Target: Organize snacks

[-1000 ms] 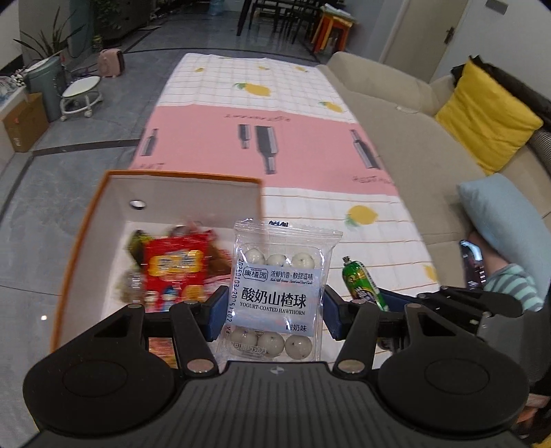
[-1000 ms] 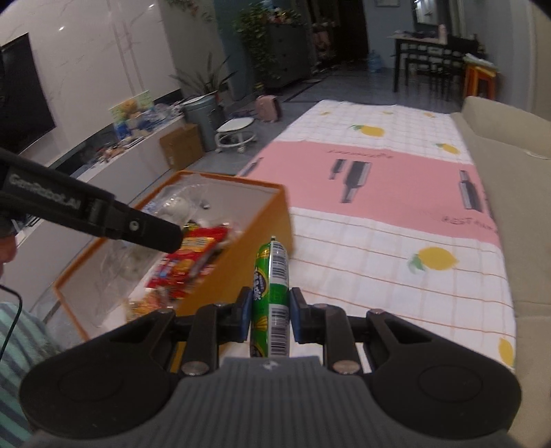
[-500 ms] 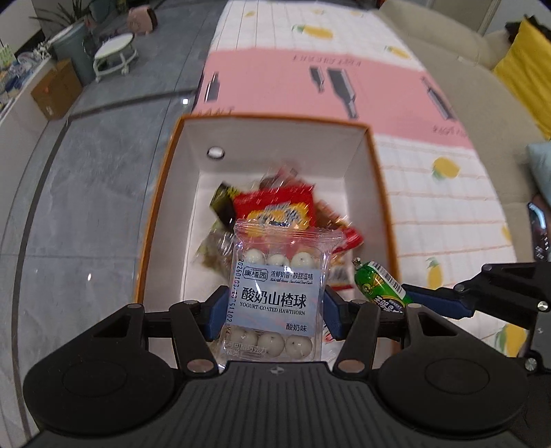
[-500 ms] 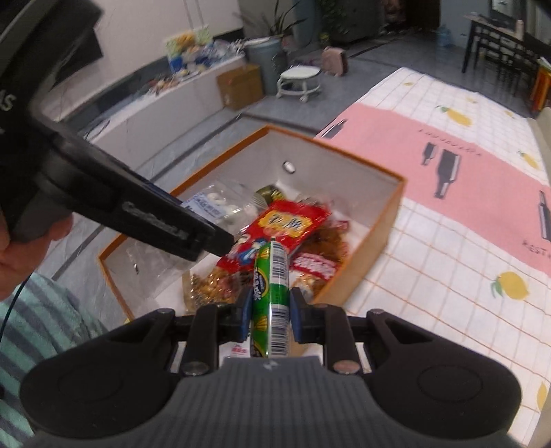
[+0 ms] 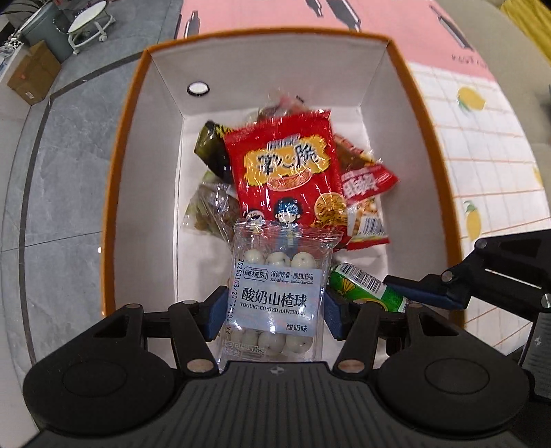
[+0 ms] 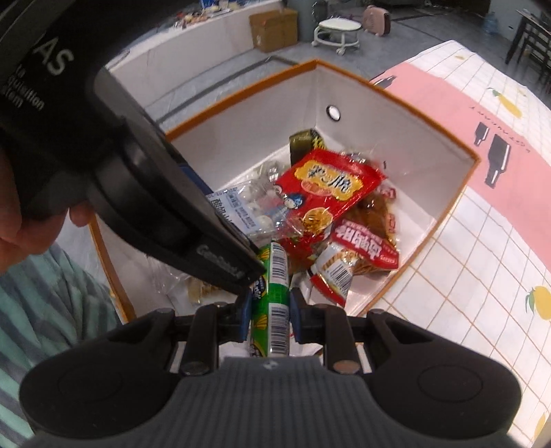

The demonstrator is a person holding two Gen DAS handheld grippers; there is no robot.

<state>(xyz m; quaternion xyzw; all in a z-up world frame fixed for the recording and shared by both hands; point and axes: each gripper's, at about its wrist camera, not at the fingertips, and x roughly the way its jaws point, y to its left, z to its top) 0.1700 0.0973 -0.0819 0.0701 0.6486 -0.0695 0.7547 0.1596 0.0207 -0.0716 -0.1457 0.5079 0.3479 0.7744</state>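
My left gripper (image 5: 273, 312) is shut on a clear pack of yogurt-coated hawthorn balls (image 5: 275, 293) and holds it over the near end of the orange-rimmed white box (image 5: 113, 172). My right gripper (image 6: 268, 315) is shut on a green snack stick (image 6: 272, 303), also over the box's near end (image 6: 396, 93); the stick also shows in the left wrist view (image 5: 365, 289). A red noodle-snack bag (image 5: 286, 172) lies on top of several other snacks in the box. The left gripper's body (image 6: 137, 172) hides the box's left part in the right wrist view.
The box stands at the edge of a pink and white checked mat (image 6: 482, 241) with lemon prints. Grey tiled floor (image 5: 51, 172) lies to its left. A cardboard carton (image 6: 273, 29) and a white stool (image 6: 339, 31) stand farther off. A sofa (image 5: 509, 62) lies to the right.
Both grippers have moved forward and down over the box, each still holding its snack. The box now fills both views.
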